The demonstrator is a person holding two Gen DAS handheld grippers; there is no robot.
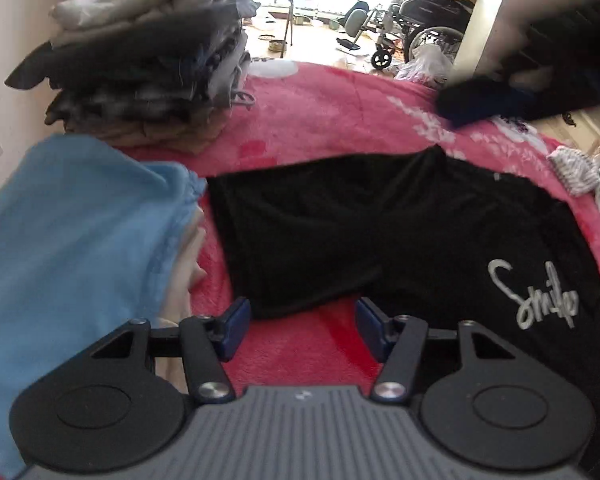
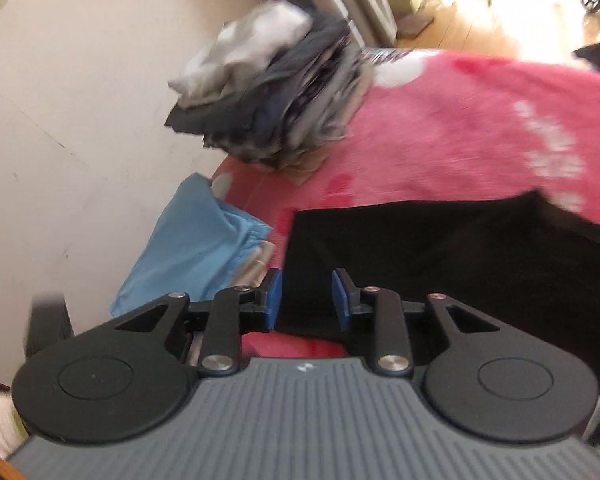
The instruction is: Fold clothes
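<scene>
So there's a black tee (image 1: 380,232) lying spread on the pink blanket (image 1: 340,120), with a white "Smile" script (image 1: 534,296) showing on the part nearest the left camera's right side. It's looking partly doubled over: one flap is sitting on top toward the left, with a straight left edge and a near hem. The left gripper (image 1: 302,326) is hovering right at that near hem, jaws standing wide apart with nothing between them, blanket showing in the gap. The right gripper (image 2: 306,300) is also hanging over the tee's near-left corner area, jaws parted and empty; its view is smeared, so I'm not reading much detail from it. What matters here: the tee is lying straight ahead of both tools, its long axis running left to right across the views, and its near edge is the closest bit of cloth to either set of fingers. The left one is looking a touch closer to the hem, I reckon. A blue cloth (image 1: 72,240) is sitting just beside the tee's left edge, and a stack of folded clothes (image 1: 148,64) is sitting further back by the wall. Could be mid-fold or getting squared up before a fold, the tee's lie fits both.
</scene>
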